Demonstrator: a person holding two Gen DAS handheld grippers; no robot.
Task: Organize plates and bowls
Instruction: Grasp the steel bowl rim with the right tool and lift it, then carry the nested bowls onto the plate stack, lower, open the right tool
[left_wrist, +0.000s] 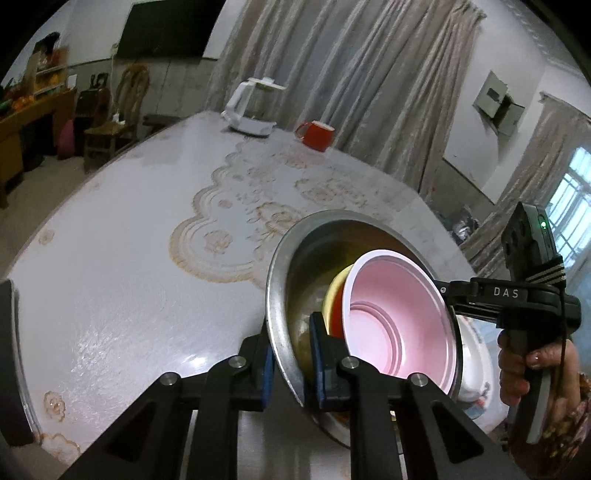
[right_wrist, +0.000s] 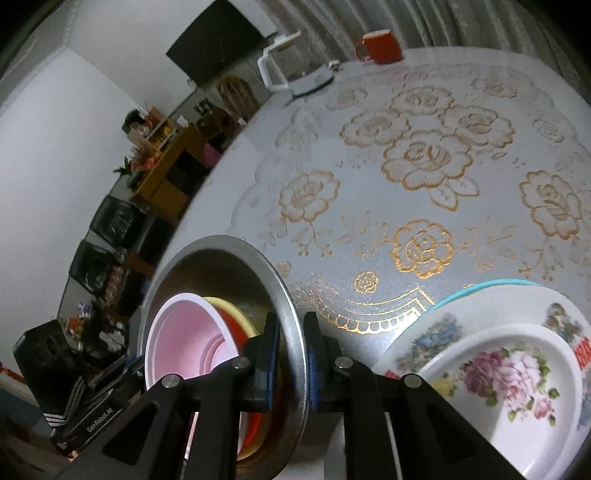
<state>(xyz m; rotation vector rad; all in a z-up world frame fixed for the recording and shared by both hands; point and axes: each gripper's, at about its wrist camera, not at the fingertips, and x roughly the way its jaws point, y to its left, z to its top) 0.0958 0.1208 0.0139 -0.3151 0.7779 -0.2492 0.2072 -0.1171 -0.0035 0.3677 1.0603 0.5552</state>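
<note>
Both grippers on one metal bowl (left_wrist: 295, 288), opposite sides of the rim. Bowl is tilted steeply, mouth turned toward the left wrist camera, apparently lifted or tipped above the table (left_wrist: 147, 240).

Left gripper (left_wrist: 291, 363): jaws narrowed to a slim gap, blue pads either side of the flat rim nearest it, pinching it. Right gripper (right_wrist: 291, 362): same pinch, one pad inside the bowl wall, one outside. In the left view the right gripper's body reaches in from the far right side of the bowl.

Nested inside, just ahead of the left fingertips: a pink bowl (left_wrist: 402, 317) foremost, a red bowl (left_wrist: 337, 314) behind it, a yellow bowl (left_wrist: 334, 290) behind that. All three sit loose in the steel one; none is gripped.

To the right of the right gripper, close by on the table: a stack of floral plates (right_wrist: 509, 373) over a teal-rimmed plate (right_wrist: 491, 286). Far ahead: a red mug (left_wrist: 317, 136) and a white kettle (left_wrist: 251, 109).

Handling judgement: steel bowl is stiff, smooth, likely slippery under the pads; thin rim gives little bite, so a two-sided pinch suits it. Inner bowls look like light plastic, free to slide out at this tilt. Level the mouth upward before carrying. Plates look like melamine or ceramic; cannot tell which. Set down gently beside them.
</note>
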